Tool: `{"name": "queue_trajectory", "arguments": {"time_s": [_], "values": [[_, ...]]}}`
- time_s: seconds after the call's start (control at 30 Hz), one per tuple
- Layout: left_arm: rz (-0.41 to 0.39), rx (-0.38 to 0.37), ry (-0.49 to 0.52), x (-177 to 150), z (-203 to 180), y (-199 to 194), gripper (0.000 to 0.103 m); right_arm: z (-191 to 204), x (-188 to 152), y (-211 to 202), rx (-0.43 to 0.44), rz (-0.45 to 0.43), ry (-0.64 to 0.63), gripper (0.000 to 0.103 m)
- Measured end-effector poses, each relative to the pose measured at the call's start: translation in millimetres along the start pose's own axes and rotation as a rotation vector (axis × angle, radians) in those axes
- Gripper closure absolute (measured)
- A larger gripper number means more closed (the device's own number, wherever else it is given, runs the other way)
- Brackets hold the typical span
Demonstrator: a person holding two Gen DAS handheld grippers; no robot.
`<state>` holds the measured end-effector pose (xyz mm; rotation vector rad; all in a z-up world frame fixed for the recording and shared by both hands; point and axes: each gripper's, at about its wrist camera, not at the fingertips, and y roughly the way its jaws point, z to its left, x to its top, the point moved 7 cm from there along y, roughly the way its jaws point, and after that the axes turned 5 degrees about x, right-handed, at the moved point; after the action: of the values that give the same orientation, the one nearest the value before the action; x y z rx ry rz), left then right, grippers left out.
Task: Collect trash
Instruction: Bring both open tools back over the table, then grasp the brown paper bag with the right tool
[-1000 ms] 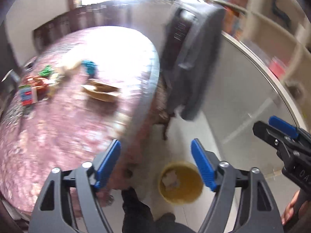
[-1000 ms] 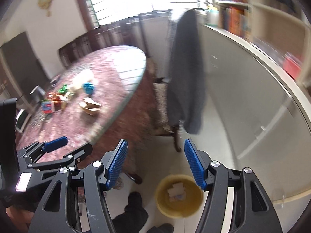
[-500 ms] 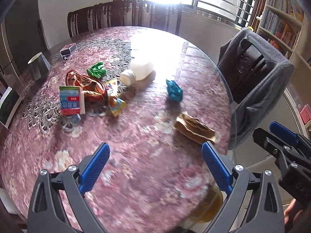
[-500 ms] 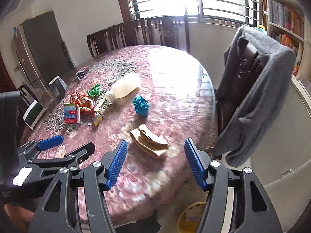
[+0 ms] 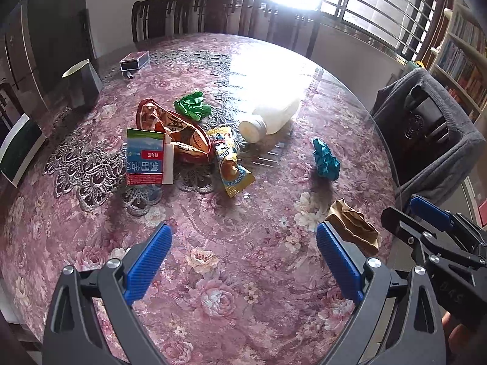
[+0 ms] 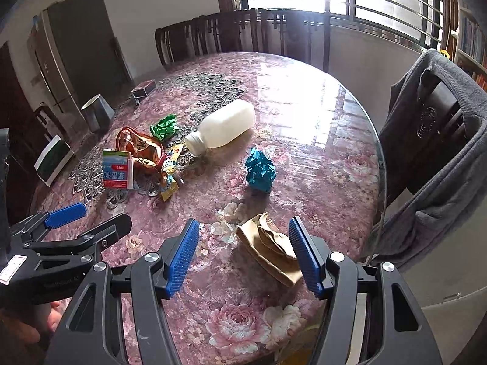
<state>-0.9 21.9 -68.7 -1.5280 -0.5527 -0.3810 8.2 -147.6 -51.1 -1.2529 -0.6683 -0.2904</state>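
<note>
Trash lies on the floral round table (image 5: 213, 289): a crumpled brown paper bag (image 6: 269, 248) near the right edge, a teal paper ball (image 6: 260, 170), a white plastic bottle (image 6: 223, 127) on its side, a green wad (image 5: 193, 108), an orange snack bag (image 5: 173, 129), a yellow wrapper (image 5: 231, 164) and a small blue-and-red carton (image 5: 144, 159). My right gripper (image 6: 243, 254) is open, and the brown bag (image 5: 354, 228) lies between its fingers. My left gripper (image 5: 242, 261) is open and empty above bare tabletop.
A chair draped with a grey garment (image 6: 438, 140) stands at the table's right. Dark chairs (image 5: 213, 15) line the far side under the window. A cup (image 5: 82, 83), a small box (image 5: 134, 60) and a green-and-white card (image 5: 18, 149) sit at the left. Bookshelves (image 5: 459, 60) stand right.
Both grippers swung up from the floor and the yellow bin to the tabletop, then moved closer to it. The right gripper now frames the brown bag. Both stayed open.
</note>
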Motion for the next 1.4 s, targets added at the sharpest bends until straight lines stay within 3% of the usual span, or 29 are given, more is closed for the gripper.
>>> {"name": "queue_trajectory", "arguments": {"time_s": [0.13, 0.2, 0.43, 0.73, 1.07, 1.27, 1.33, 1.4], "values": [[0.001, 0.02, -0.031, -1.2, -4.7, -0.5, 0.008, -5.7, -4.9, 11.3, 0.019, 0.046, -0.035, 0.037], [0.001, 0.034, -0.054, -0.8, -6.5, -1.5, 0.008, -10.1, -6.7, 16.9, 0.013, 0.059, -0.055, 0.028], [0.008, 0.088, -0.121, -4.6, -13.3, -4.3, 0.008, -26.0, -12.2, 47.9, 0.041, 0.126, -0.145, 0.027], [0.031, 0.116, -0.109, -10.9, -30.9, 2.3, 0.008, -28.4, -19.9, 71.3, 0.102, 0.179, -0.19, 0.027], [0.104, 0.143, -0.139, -29.4, -19.7, 28.6, 0.008, -33.6, -24.5, 82.9, 0.131, 0.22, -0.193, 0.032], [0.089, 0.141, -0.141, -27.0, -20.3, 26.1, 0.008, -34.8, -27.6, 89.0, 0.131, 0.236, -0.205, 0.033], [0.092, 0.142, -0.141, -26.8, -21.5, 26.7, 0.008, -34.6, -28.1, 90.8, 0.13, 0.24, -0.208, 0.036], [0.097, 0.133, -0.142, -27.2, -23.4, 27.3, 0.008, -34.5, -28.9, 92.9, 0.135, 0.249, -0.208, 0.046]]}}
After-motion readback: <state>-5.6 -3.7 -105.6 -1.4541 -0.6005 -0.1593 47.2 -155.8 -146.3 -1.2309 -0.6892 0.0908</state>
